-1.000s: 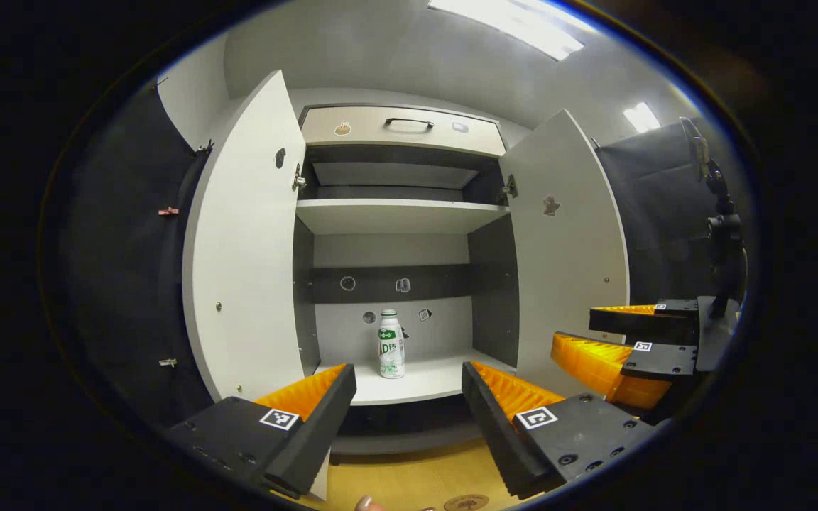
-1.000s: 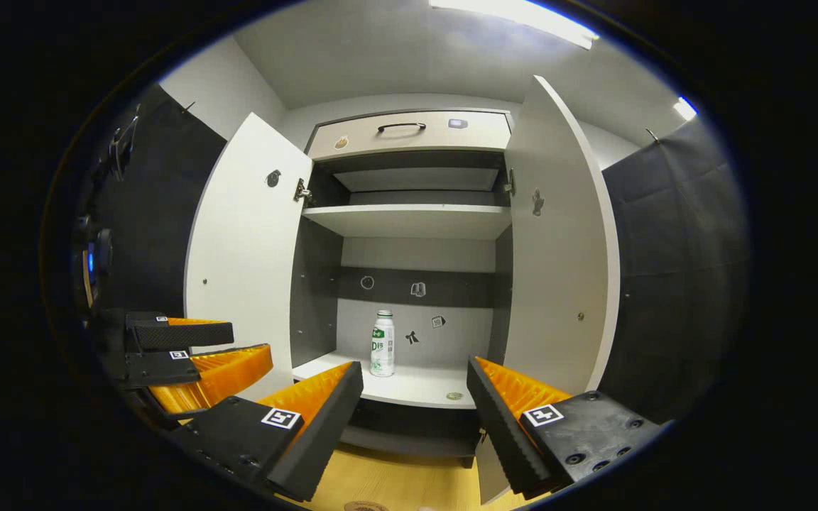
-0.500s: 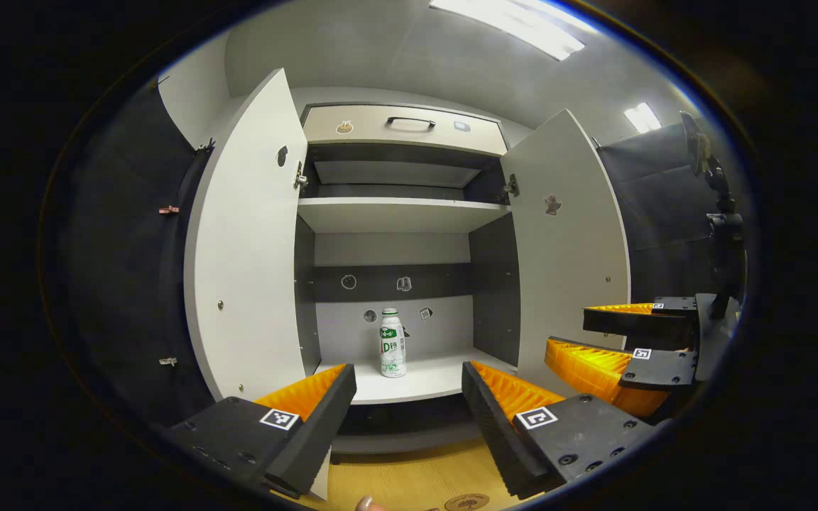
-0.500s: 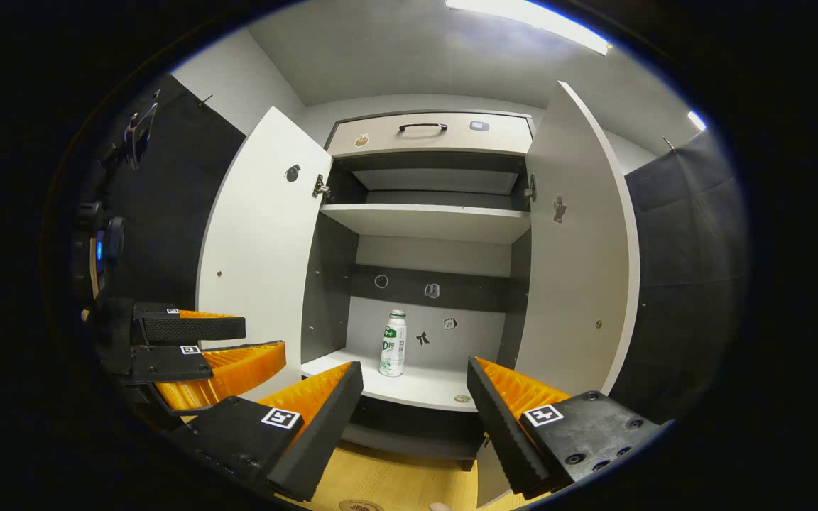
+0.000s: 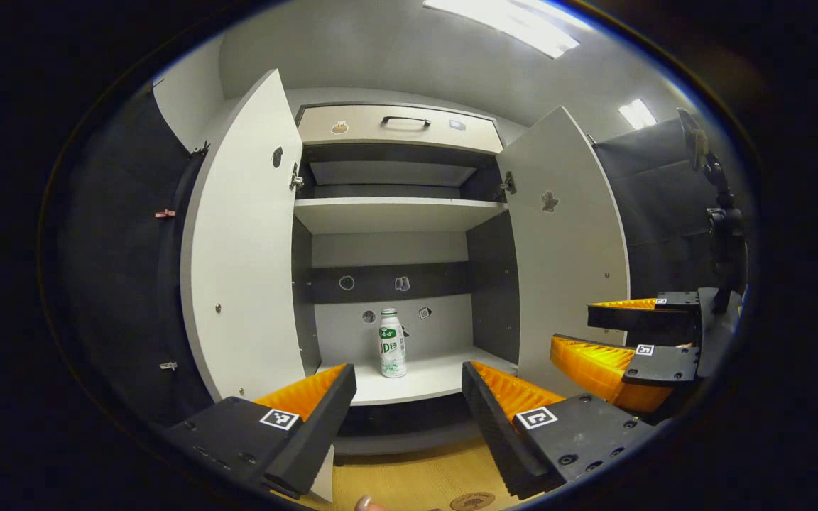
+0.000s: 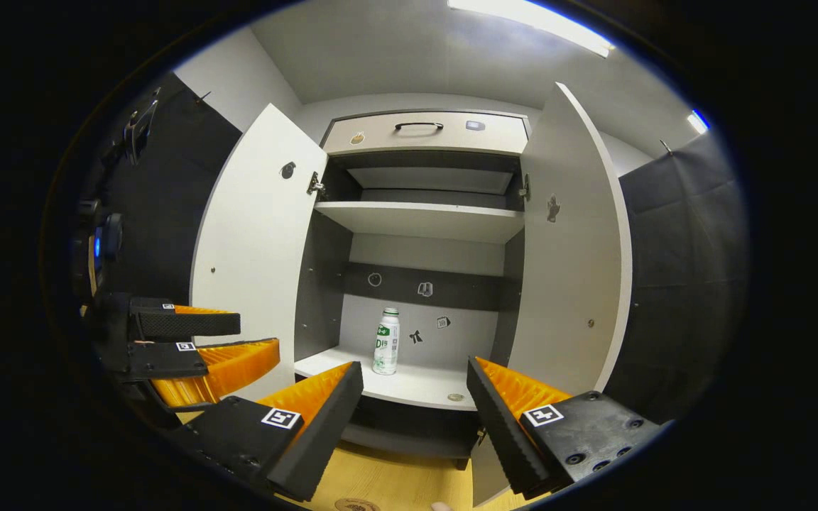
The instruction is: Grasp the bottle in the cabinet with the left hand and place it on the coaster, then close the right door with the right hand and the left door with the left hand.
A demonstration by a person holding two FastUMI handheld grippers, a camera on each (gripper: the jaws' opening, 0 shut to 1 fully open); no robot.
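Bottle (image 5: 392, 343) upright on cabinet's lower shelf (image 5: 429, 376), near back wall; left door (image 5: 242, 241) and right door (image 5: 565, 241) flank shelf; drawer (image 5: 398, 126) above.

bottle (image 5: 392, 345) white, green label | doors (image 5: 242, 248) white | tongs (image 5: 407, 397) orange-black

White bottle (image 5: 392, 343) with green label and pale cap, upright on the lower shelf of the cabinet (image 5: 409, 216), near the back wall. Left door (image 5: 246, 241) and right door (image 5: 565, 248), both white, swung wide open. Round brown coaster (image 5: 471, 501) flat on the wooden bench below the cabinet, partly visible.
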